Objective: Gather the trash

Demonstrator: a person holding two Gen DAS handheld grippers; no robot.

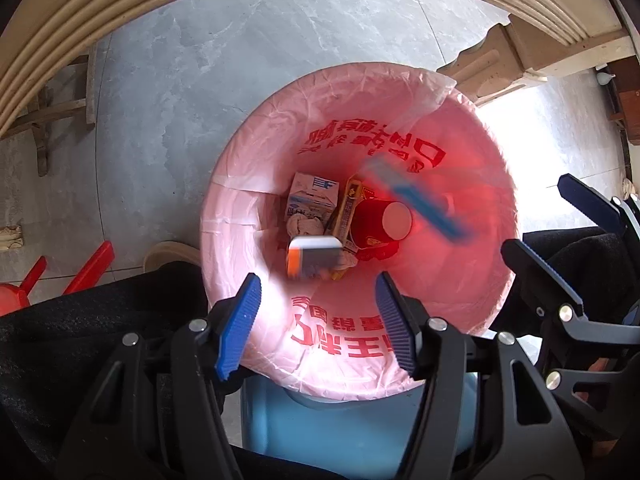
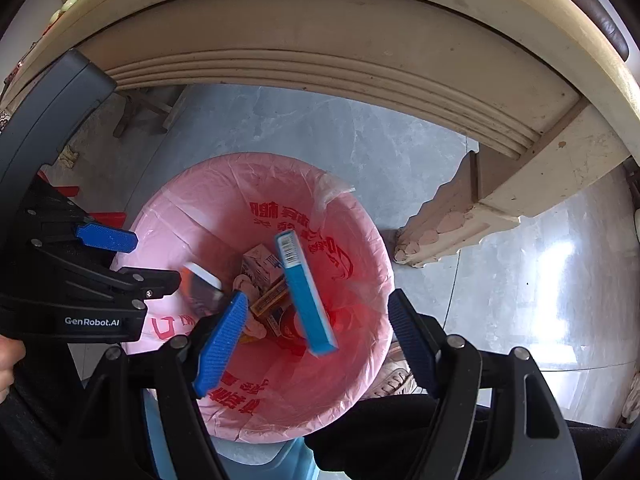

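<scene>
Both hand-held grippers, left (image 1: 318,320) and right (image 2: 316,340), gape above blue box (image 2: 306,294).

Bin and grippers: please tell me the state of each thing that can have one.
Left gripper: open, empty, above the bin.
Right gripper: open, empty, above the bin.
Bin: open, lined with a pink bag, partly filled.
Blue box: blurred, tilted, seemingly falling in.
Grey box: blurred, seemingly falling in.
Red cup: on its side in the bin.
Carton: lying in the bin.
</scene>
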